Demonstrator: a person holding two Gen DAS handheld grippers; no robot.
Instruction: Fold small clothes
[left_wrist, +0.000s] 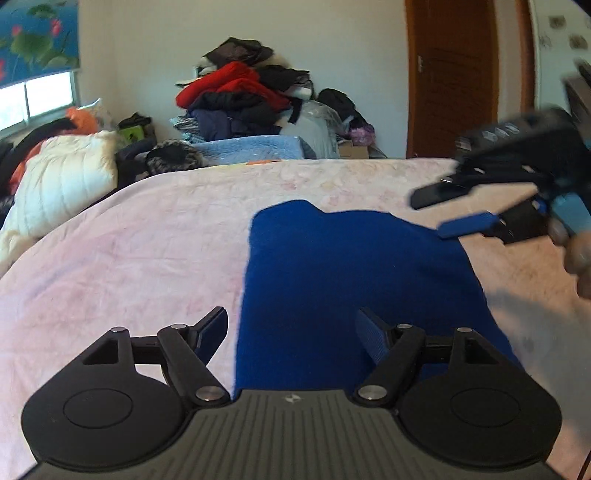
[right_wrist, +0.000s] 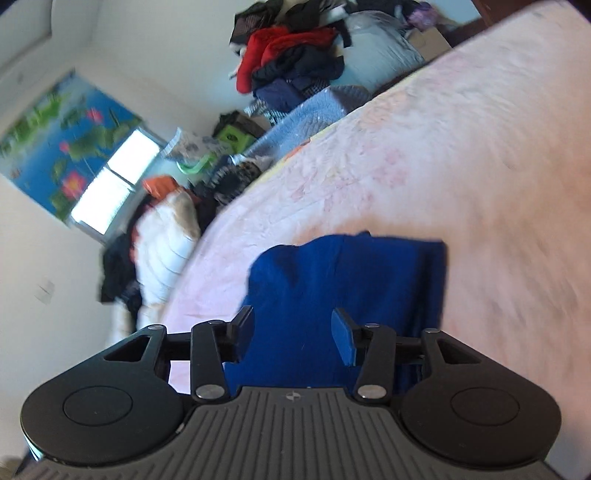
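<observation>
- Currently, the left gripper (left_wrist: 291, 328) has its jaws well apart with nothing between the pads; it hangs above the near end of the blue garment (left_wrist: 354, 280), not touching it.
- The right gripper (right_wrist: 293, 332) also has its jaws apart and empty. In the left wrist view it appears at the right edge (left_wrist: 454, 212), over the garment's far right corner, with part of the person's hand (left_wrist: 580, 258) behind it.
- The blue garment lies flat on the pink bedspread (left_wrist: 129, 251), apparently already folded into a long panel, with a raised lump at its far edge.
- Risk: a regrasp taking only the top layer. Cause: stacked layers with edges close together. The fold would likely peel open.
- Risk: pinching the bedspread with the garment. Cause: soft, yielding bedding beneath a low approach.
- Risk: uneven lift between the two grippers. Cause: the right gripper view is rolled and blurred, suggesting fast motion. The panel could skew.
- Risk: the lump at the far edge staying trapped in the next fold, leaving a bulge.
</observation>
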